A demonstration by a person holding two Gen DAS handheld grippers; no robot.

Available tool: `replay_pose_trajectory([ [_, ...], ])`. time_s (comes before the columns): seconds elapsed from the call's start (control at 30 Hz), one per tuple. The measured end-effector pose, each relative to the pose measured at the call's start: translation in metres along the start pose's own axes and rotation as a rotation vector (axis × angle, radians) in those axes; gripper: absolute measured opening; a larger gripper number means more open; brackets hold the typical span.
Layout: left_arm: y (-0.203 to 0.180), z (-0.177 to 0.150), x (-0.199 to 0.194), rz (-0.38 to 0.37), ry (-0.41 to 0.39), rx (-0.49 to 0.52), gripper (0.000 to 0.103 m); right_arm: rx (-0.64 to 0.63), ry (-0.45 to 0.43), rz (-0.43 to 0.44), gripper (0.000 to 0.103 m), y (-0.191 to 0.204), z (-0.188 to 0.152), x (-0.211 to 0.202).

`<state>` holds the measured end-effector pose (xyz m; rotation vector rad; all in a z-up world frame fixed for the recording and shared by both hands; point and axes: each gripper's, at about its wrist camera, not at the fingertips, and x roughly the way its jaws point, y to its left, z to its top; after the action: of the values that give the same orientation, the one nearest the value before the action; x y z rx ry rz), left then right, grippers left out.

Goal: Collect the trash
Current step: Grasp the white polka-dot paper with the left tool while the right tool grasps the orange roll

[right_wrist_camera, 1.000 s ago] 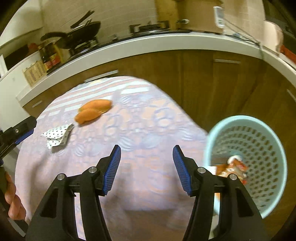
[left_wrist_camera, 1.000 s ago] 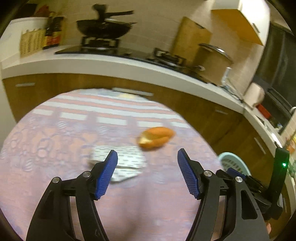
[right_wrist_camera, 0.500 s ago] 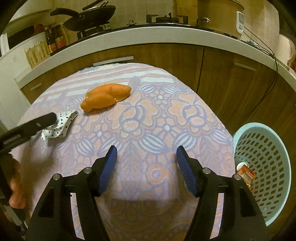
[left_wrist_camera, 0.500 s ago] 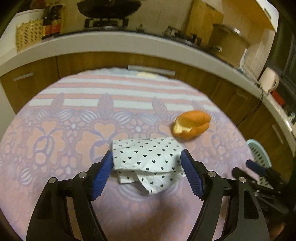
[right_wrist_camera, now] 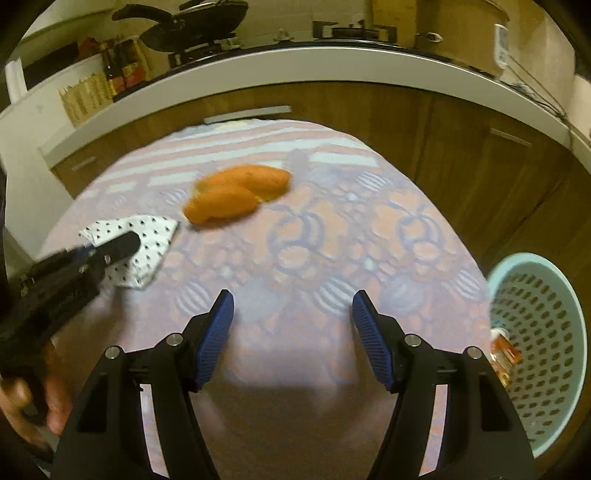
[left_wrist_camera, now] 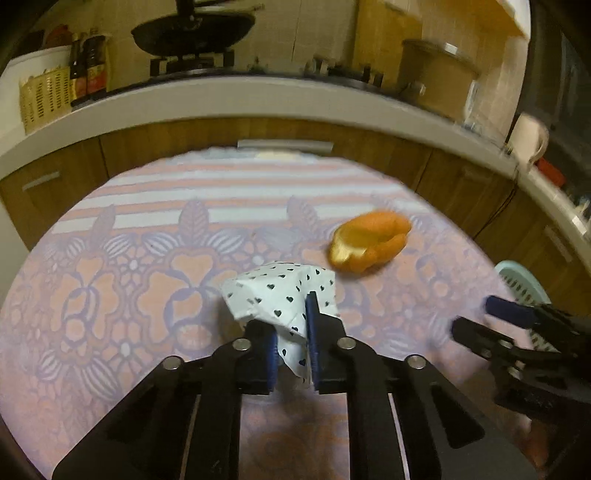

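My left gripper (left_wrist_camera: 291,332) is shut on a white paper napkin with black hearts (left_wrist_camera: 277,295), bunched up and raised off the patterned tablecloth (left_wrist_camera: 129,295). An orange fruit peel (left_wrist_camera: 369,242) lies to its right. In the right wrist view the left gripper (right_wrist_camera: 114,247) holds the napkin (right_wrist_camera: 147,236) at left, with the peel (right_wrist_camera: 236,194) beyond. My right gripper (right_wrist_camera: 291,314) is open and empty above the cloth. A pale blue mesh trash basket (right_wrist_camera: 543,332) stands at right with a wrapper (right_wrist_camera: 504,354) inside.
The basket also shows at the table's right edge in the left wrist view (left_wrist_camera: 521,280), behind my right gripper (left_wrist_camera: 498,317). Wooden cabinets (right_wrist_camera: 461,147) and a white counter (right_wrist_camera: 332,74) with a wok (left_wrist_camera: 192,29) curve behind the table.
My left gripper closed on the napkin and lifted it into a bunch. My right gripper shifted slightly toward the table's middle and stayed open.
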<state>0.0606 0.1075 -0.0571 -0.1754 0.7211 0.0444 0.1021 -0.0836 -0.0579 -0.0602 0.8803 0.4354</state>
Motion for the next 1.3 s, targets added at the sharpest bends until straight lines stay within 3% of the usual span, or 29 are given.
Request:
replay_pose_trajectory([
  [0.1,0.008,0.0,-0.008,-0.008,-0.043,-0.042,0.008,-0.055,-0.024,0.001,0.063,0.015,0.02,-0.001],
  [0.2,0.012,0.004,-0.01,0.005,-0.062,-0.075,0.008,-0.122,-0.013,0.019,0.07,0.029,0.036,0.012],
  [0.3,0.022,0.005,-0.007,0.001,-0.054,-0.109,0.008,-0.184,-0.005,-0.066,0.07,0.035,0.041,0.031],
  [0.4,0.023,0.007,-0.005,-0.007,-0.053,-0.119,0.008,-0.212,-0.001,-0.095,0.076,0.032,0.046,0.045],
  [0.47,0.021,0.007,-0.005,-0.001,-0.049,-0.109,0.008,-0.197,-0.009,-0.066,0.081,0.028,0.054,0.051],
  [0.63,0.019,0.007,-0.004,0.006,-0.05,-0.104,0.008,-0.192,0.013,0.049,0.084,0.025,0.073,0.069],
  [0.9,0.022,0.008,-0.002,-0.005,-0.042,-0.117,0.009,-0.294,0.063,0.071,0.083,0.053,0.091,0.098],
  [1.07,0.023,0.008,-0.003,-0.011,-0.04,-0.123,0.009,-0.313,0.042,0.093,0.043,0.062,0.083,0.089],
  [1.17,0.022,0.008,-0.002,-0.012,-0.042,-0.12,0.009,-0.279,0.029,0.103,0.03,0.063,0.078,0.08],
  [1.3,0.02,0.007,-0.004,-0.014,-0.047,-0.114,0.009,-0.208,0.024,0.139,0.026,0.054,0.068,0.065],
])
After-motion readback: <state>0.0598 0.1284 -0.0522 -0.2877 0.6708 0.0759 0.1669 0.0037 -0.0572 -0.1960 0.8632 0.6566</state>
